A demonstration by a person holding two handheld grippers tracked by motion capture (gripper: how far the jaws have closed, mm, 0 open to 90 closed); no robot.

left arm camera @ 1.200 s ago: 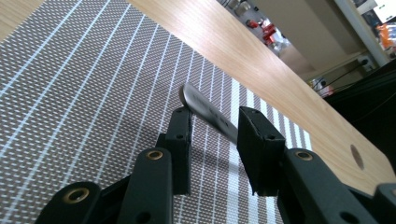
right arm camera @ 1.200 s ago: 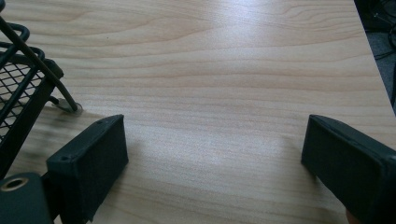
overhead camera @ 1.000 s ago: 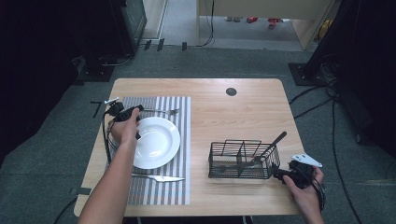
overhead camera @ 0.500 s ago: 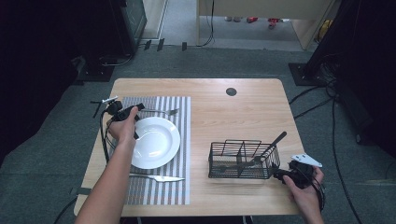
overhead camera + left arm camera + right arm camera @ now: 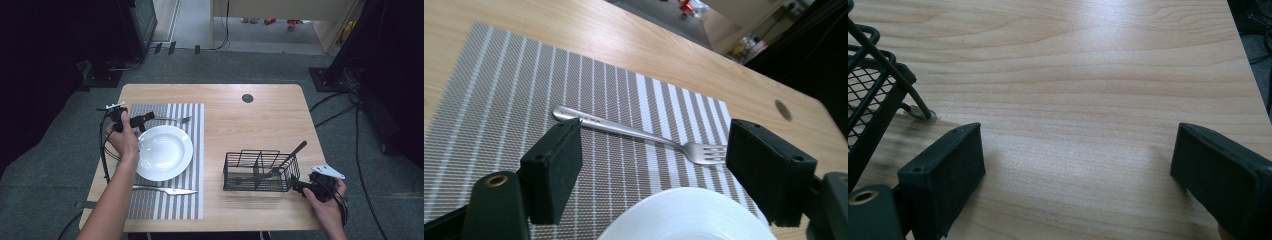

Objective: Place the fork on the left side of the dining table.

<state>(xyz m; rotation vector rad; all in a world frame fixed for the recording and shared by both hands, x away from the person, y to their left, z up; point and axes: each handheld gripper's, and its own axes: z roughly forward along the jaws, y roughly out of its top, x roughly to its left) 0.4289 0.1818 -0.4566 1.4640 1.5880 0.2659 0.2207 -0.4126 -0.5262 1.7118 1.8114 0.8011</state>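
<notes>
High view: fork point(image 5: 172, 119) flat on striped placemat point(image 5: 195, 145) beyond white plate point(image 5: 164, 152), left gripper point(image 5: 146, 118) just beside its handle, right gripper point(image 5: 296, 186) resting by wire caddy point(image 5: 260, 171). Left gripper view: jaws just been opening, nothing between, fork released, placing step likely done. Right gripper view: jaws wide, empty, over table point(image 5: 1088, 75); next probably caddy's remaining utensil.

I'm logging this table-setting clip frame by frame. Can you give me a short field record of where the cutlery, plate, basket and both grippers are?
fork: lying flat on the striped placemat, beyond the plate, free of any grip
plate: white, on the placemat
knife: on the placemat, on the plate's near side
basket: black wire, on the bare table, one utensil leaning inside
left gripper: raised above the fork, fingers have just been opening, nothing between them
right gripper: open over bare wood beside the basket
</notes>
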